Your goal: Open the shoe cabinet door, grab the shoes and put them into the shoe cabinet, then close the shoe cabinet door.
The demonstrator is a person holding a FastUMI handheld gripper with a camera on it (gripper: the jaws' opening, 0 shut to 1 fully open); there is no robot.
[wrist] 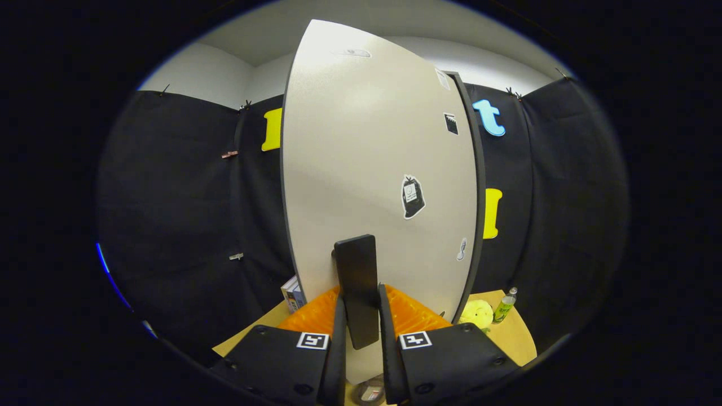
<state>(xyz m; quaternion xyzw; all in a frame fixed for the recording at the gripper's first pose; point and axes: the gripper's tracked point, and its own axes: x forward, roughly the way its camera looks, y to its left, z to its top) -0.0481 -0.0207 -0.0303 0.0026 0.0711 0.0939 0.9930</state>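
The shoe cabinet's pale door (pixel 366 141) stands tall right in front of me, with dark edges and a few small stickers on its face. A flat black upright handle (pixel 356 259) sticks out from its lower part. My gripper (pixel 361 293) is shut on this handle, one finger pressing each side of it. The door's dark right edge (pixel 478 186) is turned toward me, so the panel looks angled.
A wooden tabletop (pixel 516 338) lies below the door. On it, to the right of the door, sit a yellow-green plush toy (pixel 476 313) and a small green bottle (pixel 505 307). A small box (pixel 292 293) stands by the door's left bottom edge.
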